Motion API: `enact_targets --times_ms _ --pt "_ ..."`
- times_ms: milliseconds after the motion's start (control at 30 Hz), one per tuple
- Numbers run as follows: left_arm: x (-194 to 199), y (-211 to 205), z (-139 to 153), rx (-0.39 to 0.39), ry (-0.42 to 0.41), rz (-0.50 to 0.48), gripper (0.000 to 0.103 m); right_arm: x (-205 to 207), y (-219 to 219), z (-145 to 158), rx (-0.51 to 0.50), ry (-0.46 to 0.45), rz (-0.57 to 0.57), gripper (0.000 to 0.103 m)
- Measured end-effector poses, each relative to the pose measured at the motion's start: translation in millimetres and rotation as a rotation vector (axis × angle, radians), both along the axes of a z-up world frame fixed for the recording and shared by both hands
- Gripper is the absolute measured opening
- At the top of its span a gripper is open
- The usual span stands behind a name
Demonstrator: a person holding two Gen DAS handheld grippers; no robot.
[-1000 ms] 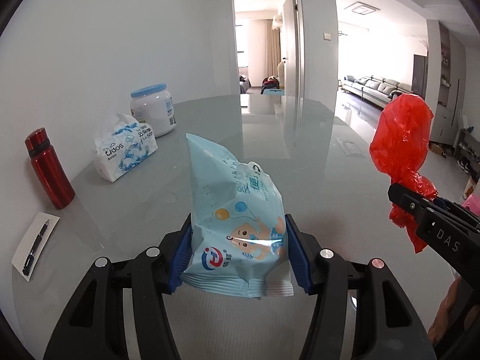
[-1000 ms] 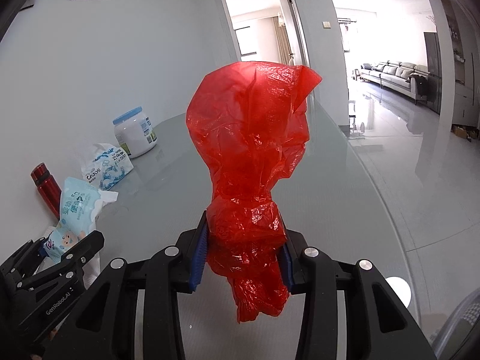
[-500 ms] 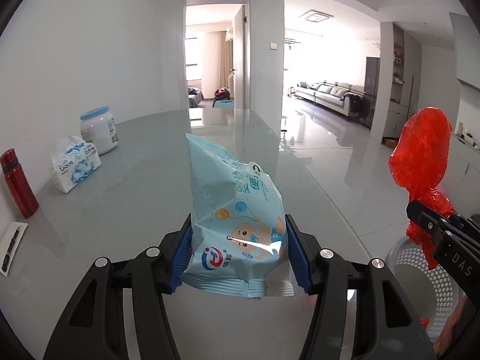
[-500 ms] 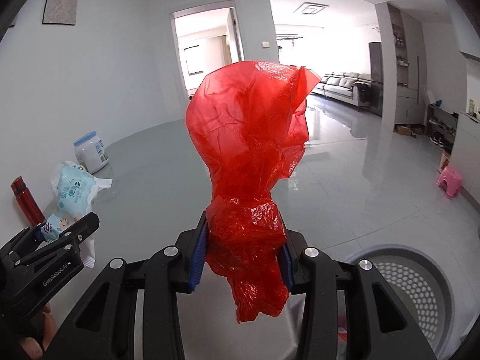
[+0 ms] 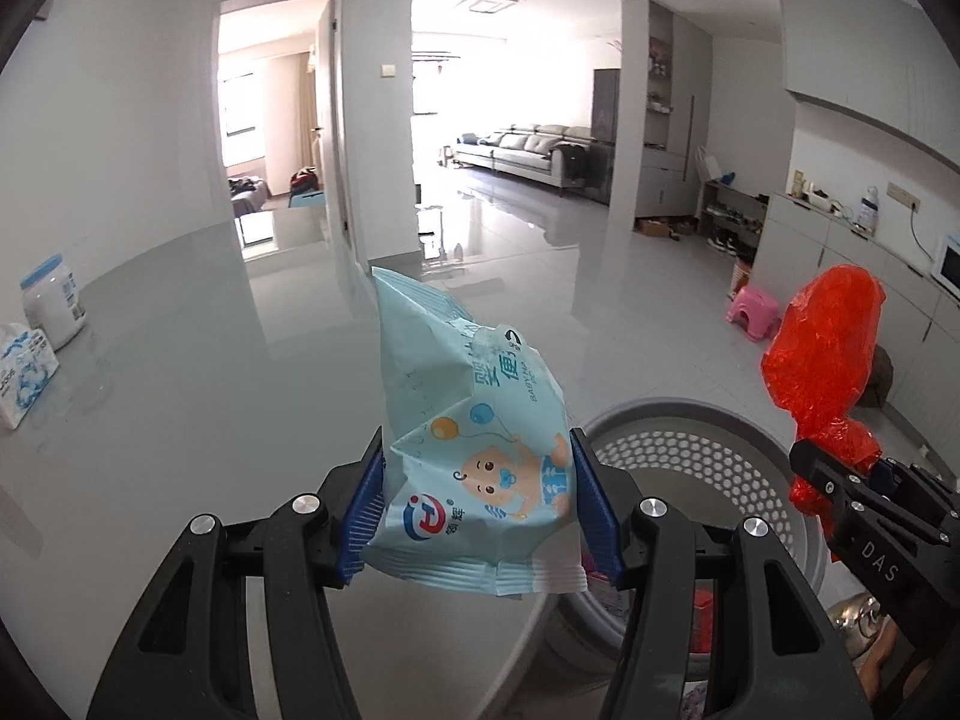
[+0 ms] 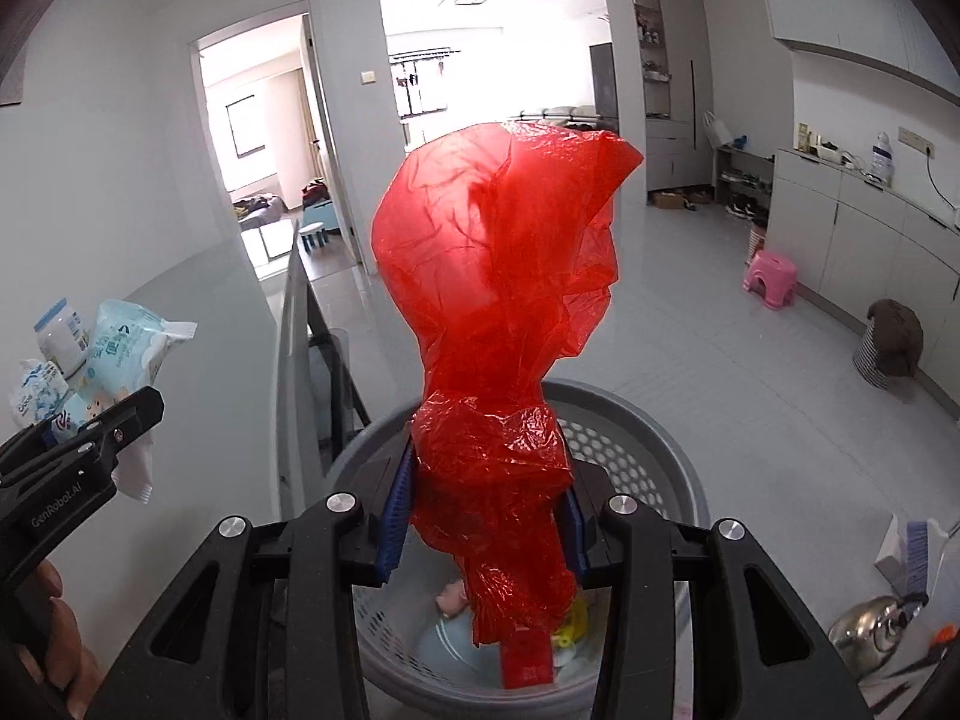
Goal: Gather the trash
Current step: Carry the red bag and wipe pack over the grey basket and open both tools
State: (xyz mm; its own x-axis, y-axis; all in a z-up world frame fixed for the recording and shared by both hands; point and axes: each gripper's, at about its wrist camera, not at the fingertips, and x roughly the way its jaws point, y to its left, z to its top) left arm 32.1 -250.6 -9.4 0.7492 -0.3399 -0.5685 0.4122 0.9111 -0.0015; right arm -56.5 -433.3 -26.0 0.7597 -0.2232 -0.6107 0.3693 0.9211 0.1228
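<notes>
The red bag, a crumpled, translucent film bunched at its waist, stands up out of the right tool, whose blue pads are clamped on it; its tail hangs directly over the bin. The wipes pack, a pale blue, half-flattened soft pouch printed with a baby and balloons, is pinched at its lower end in the left tool, and sits over the table edge, just short of the bin's rim.

The step in hand looks like the drop-off: both pieces of trash are lifted and brought to the bin, which already holds some scraps. Next, the right tool likely needs only to open; the left should first travel on over the bin's mouth before letting go, or the pack may land on the table or floor.
</notes>
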Motion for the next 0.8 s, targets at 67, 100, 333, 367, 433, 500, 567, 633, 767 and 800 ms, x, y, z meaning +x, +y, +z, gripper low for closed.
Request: enact_targets --times_ms 67,100,333,367,433,500,567,633,767,800 --pt "0 -16 -6 0.020 0.011 -0.042 0.056 -6 -11 -8 0.010 0.021 -0.017 0.039" --pt "1 -21 -10 0.028 0.020 -0.059 0.056 -10 -18 -12 0.019 0.031 -0.024 0.039" --pt "13 -50 -34 0.079 0.099 -0.154 0.056 -8 -30 -38 0.046 0.111 -0.022 0.039" --pt "15 -52 -36 0.084 0.109 -0.163 0.056 -7 -30 -40 0.047 0.122 -0.020 0.039" --pt "16 -57 -40 0.095 0.120 -0.178 0.056 -5 -28 -45 0.055 0.139 -0.014 0.040" --pt "15 -60 -44 0.104 0.128 -0.187 0.057 -1 -30 -48 0.063 0.159 -0.001 0.040" --pt "16 -62 -47 0.108 0.139 -0.192 0.058 2 -31 -51 0.065 0.176 0.009 0.041" --pt "16 -65 -50 0.111 0.146 -0.195 0.058 4 -32 -53 0.067 0.187 0.017 0.041" --pt "15 -68 -50 0.113 0.153 -0.193 0.064 6 -33 -54 0.073 0.189 0.020 0.057" --pt "16 -69 -49 0.109 0.153 -0.189 0.071 4 -32 -53 0.072 0.179 0.018 0.061"
